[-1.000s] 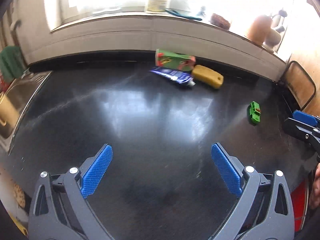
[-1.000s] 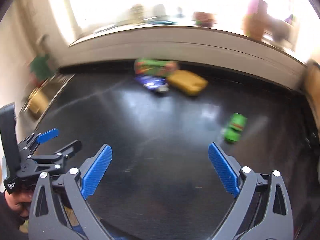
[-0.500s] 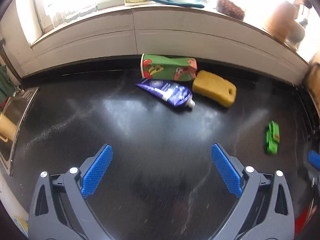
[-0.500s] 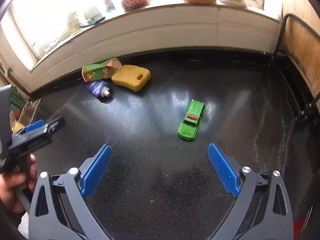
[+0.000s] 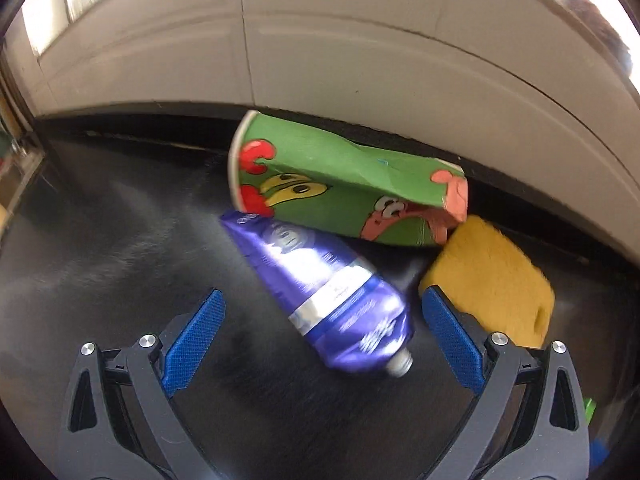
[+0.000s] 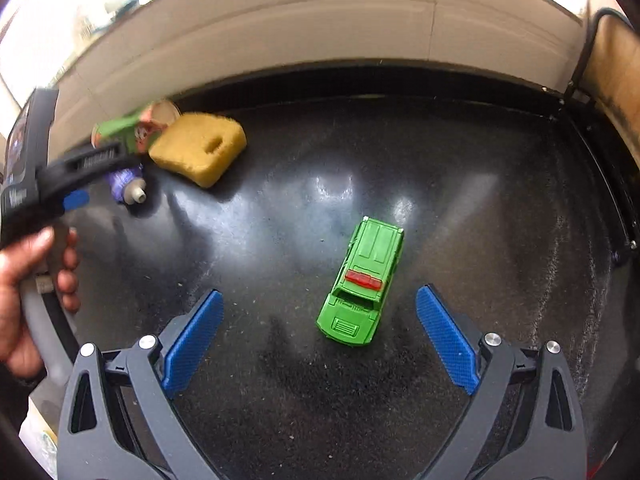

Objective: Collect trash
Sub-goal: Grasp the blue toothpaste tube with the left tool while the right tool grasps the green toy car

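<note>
Left wrist view: your left gripper (image 5: 320, 334) has its fingers spread wide, straddling the purple tube (image 5: 320, 300) on the black counter (image 5: 100, 248). The crushed green cup (image 5: 340, 196) lies just behind the tube, against the wall; the yellow sponge (image 5: 496, 284) sits beside your right-hand finger.

Right wrist view: your right gripper (image 6: 320, 338) is likewise spread wide, holding nothing, with the green toy car (image 6: 362, 284) between its fingertips.

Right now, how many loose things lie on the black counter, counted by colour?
Green: 2, the crushed paper cup and the toy car
Purple: 1, the tube
Yellow: 1, the sponge
Total: 4
</note>
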`<control>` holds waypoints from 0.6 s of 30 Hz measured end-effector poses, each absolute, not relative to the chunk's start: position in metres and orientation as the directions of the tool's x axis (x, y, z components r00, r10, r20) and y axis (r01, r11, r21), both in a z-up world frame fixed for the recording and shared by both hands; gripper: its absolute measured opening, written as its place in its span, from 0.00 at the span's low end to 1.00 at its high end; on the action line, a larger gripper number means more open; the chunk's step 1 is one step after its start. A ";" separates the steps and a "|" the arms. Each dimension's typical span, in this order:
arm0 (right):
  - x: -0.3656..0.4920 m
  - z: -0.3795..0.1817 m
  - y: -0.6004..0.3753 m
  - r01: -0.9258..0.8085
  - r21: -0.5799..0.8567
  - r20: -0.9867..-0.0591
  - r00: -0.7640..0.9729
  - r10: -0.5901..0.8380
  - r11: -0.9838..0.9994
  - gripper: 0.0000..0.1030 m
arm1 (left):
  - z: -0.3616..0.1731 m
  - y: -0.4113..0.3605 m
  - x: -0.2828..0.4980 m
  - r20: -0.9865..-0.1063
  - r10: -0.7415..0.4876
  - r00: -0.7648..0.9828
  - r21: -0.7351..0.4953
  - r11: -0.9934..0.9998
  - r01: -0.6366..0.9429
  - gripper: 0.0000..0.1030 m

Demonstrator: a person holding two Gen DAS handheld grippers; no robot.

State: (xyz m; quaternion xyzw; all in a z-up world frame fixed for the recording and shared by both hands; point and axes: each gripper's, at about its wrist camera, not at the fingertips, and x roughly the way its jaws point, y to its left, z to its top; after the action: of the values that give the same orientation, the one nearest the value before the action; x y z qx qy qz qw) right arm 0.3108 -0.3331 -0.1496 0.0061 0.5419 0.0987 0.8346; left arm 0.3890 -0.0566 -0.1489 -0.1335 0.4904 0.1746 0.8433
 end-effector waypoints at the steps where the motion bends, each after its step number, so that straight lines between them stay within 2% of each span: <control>1: 0.314 -0.154 -0.331 -0.164 0.114 -0.909 0.382 0.170 0.980 0.91 | -0.152 -0.055 0.392 -0.876 0.158 0.455 -0.062 0.899 -0.433 0.93; 4: 0.320 -0.166 -0.327 -0.167 0.103 -0.915 0.371 0.159 0.981 0.91 | -0.165 -0.050 0.400 -0.890 0.163 0.425 -0.059 0.884 -0.463 0.93; 7: 0.324 -0.179 -0.326 -0.145 0.072 -0.911 0.394 0.125 0.987 0.93 | -0.169 -0.051 0.406 -0.877 0.219 0.428 0.013 0.900 -0.435 0.93; 8: 0.324 -0.180 -0.324 -0.140 0.054 -0.903 0.416 0.108 0.989 0.90 | -0.170 -0.051 0.407 -0.876 0.230 0.424 0.031 0.904 -0.426 0.93; 9: 0.324 -0.178 -0.323 -0.140 0.044 -0.897 0.430 0.100 0.989 0.77 | -0.170 -0.050 0.406 -0.873 0.224 0.434 0.027 0.910 -0.415 0.91; 10: 0.323 -0.176 -0.321 -0.140 0.027 -0.893 0.441 0.086 0.990 0.67 | -0.169 -0.050 0.404 -0.867 0.227 0.443 0.031 0.913 -0.406 0.84; 11: 0.322 -0.173 -0.319 -0.151 0.032 -0.893 0.440 0.096 0.988 0.42 | -0.166 -0.048 0.398 -0.863 0.228 0.452 0.034 0.917 -0.398 0.74; 12: 0.322 -0.171 -0.318 -0.160 0.037 -0.896 0.431 0.104 0.986 0.32 | -0.164 -0.045 0.395 -0.864 0.225 0.450 0.032 0.917 -0.398 0.69; 14: 0.322 -0.171 -0.316 -0.190 0.054 -0.901 0.413 0.130 0.980 0.32 | -0.161 -0.039 0.384 -0.874 0.212 0.437 0.017 0.912 -0.409 0.60; 18: 0.317 -0.167 -0.317 -0.237 0.068 -0.898 0.409 0.163 0.969 0.31 | -0.155 -0.030 0.361 -0.884 0.171 0.435 -0.027 0.911 -0.412 0.50</control>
State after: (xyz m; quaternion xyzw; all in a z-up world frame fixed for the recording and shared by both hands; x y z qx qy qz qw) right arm 0.3165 -0.3167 -0.1669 -0.0350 0.5306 0.1192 0.8385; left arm 0.3614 -0.0299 -0.1546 -0.1202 0.5021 0.1740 0.8386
